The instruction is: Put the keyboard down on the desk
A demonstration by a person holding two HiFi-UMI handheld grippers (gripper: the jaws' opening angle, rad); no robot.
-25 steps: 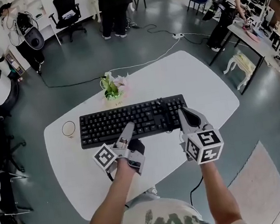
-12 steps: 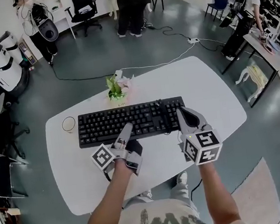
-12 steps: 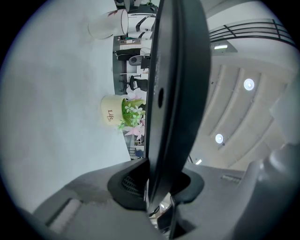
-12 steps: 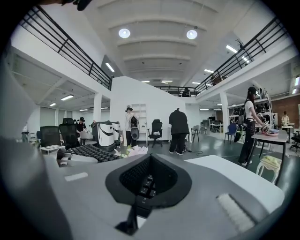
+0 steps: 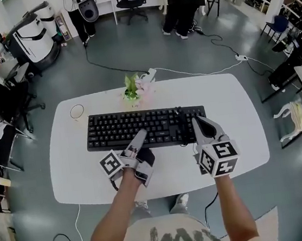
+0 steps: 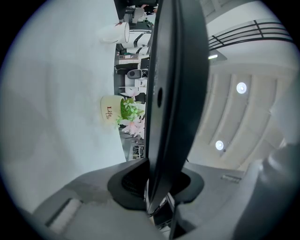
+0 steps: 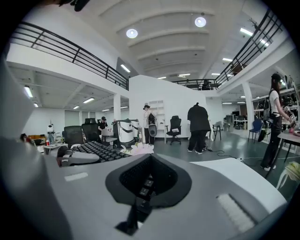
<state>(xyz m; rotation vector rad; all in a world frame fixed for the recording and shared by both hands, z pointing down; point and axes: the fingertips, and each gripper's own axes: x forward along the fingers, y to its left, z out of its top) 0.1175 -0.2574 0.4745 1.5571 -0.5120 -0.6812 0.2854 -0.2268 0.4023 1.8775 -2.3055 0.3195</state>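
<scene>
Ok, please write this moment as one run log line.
left gripper: shut on keyboard near edge | right gripper: shut, over keyboard right end | keyboard: above desk, not yet down

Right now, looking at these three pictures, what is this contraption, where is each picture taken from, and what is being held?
There is no robot here: a person holds a two-jaw gripper in each hand. One picture comes from a camera on the person's head, looking down. The other two come from cameras riding on the grippers, looking along their jaws. On the white table stand a small potted plant and a cup. The left gripper and the right gripper each clamp the near edge of the black keyboard.
</scene>
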